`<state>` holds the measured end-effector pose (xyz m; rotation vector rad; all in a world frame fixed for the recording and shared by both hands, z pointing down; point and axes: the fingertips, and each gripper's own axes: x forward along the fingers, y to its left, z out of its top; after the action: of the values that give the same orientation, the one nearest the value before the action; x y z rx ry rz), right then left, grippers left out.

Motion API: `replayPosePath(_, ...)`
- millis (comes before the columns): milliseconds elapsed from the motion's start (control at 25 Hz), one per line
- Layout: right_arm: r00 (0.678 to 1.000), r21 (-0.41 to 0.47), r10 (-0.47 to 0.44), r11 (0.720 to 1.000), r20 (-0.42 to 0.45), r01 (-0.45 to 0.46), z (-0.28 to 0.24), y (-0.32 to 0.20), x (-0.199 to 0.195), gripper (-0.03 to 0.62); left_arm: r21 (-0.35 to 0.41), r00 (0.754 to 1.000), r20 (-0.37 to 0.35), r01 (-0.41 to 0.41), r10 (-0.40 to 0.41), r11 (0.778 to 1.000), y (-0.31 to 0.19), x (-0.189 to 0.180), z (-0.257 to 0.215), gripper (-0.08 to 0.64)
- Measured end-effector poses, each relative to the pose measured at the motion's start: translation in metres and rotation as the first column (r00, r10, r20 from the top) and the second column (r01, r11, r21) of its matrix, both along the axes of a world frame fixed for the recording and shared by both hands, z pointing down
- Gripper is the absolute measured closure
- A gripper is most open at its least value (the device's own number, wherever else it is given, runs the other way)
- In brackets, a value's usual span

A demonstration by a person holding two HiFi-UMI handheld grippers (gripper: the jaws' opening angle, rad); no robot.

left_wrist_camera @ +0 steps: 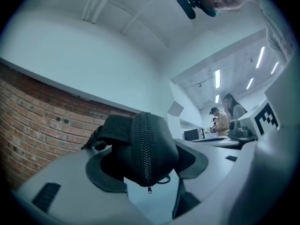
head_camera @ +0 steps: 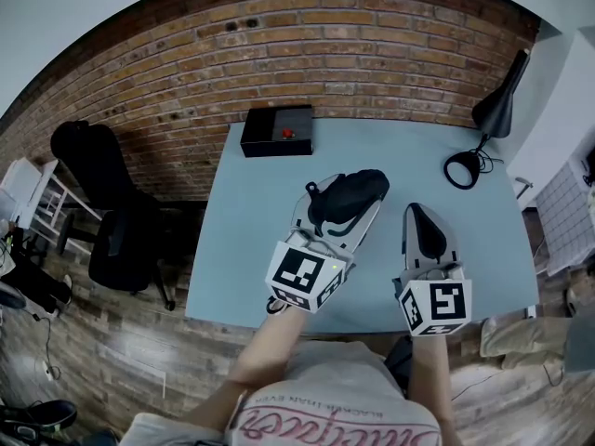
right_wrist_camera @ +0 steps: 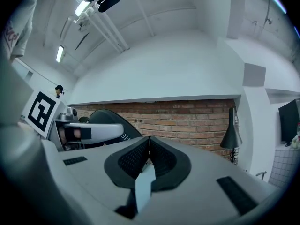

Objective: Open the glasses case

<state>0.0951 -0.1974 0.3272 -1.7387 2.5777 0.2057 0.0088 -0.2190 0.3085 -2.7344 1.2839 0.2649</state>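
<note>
Brick wall [head_camera: 279,54] behind, pale blue table [head_camera: 251,249] below. At frame centre the left gripper [head_camera: 339,216], jaws wide and tipped slightly upward, clamped the black zipped glasses case [left_wrist_camera: 140,144]. Just right of it, the right gripper [head_camera: 420,221] was level, pinched together, empty.

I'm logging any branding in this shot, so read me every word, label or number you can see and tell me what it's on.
"HE": white letters on the black glasses case, seen in the right gripper view; cut off, the rest is hidden.
The person's shirt: pink script with a smaller line above it, upside down in the head view, too distorted to read.
The marker cubes: black and white square patterns only, no words or numbers.
</note>
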Motion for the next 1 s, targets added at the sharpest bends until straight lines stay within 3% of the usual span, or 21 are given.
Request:
replayPosePath(200,1.000,-0.012,0.000,1.000,-0.004,0.000,0.004,-0.001,-0.003,0.572,-0.114,0.978,-0.202,-0.082,0.058,0.990,-0.006,-0.012,0.001,0.291)
replayPosePath(440,1.000,-0.032,-0.013,0.999,-0.018,0.013,0.009,-0.003,-0.007,0.572,-0.185,0.934,-0.343,-0.171,0.099,0.968,-0.012,-0.023,0.000,0.291)
replayPosePath(720,0.997,-0.151,-0.081,0.985,-0.004,0.080,0.035,-0.009,-0.019,0.571,-0.162,0.928,-0.332,-0.230,0.166,0.960,-0.015,-0.023,-0.027,0.291)
replayPosePath(1000,0.994,-0.191,-0.108,0.976,-0.004,0.105,0.044,-0.014,-0.030,0.569,-0.176,0.941,-0.284,-0.242,0.186,0.954,-0.020,-0.020,-0.045,0.291)
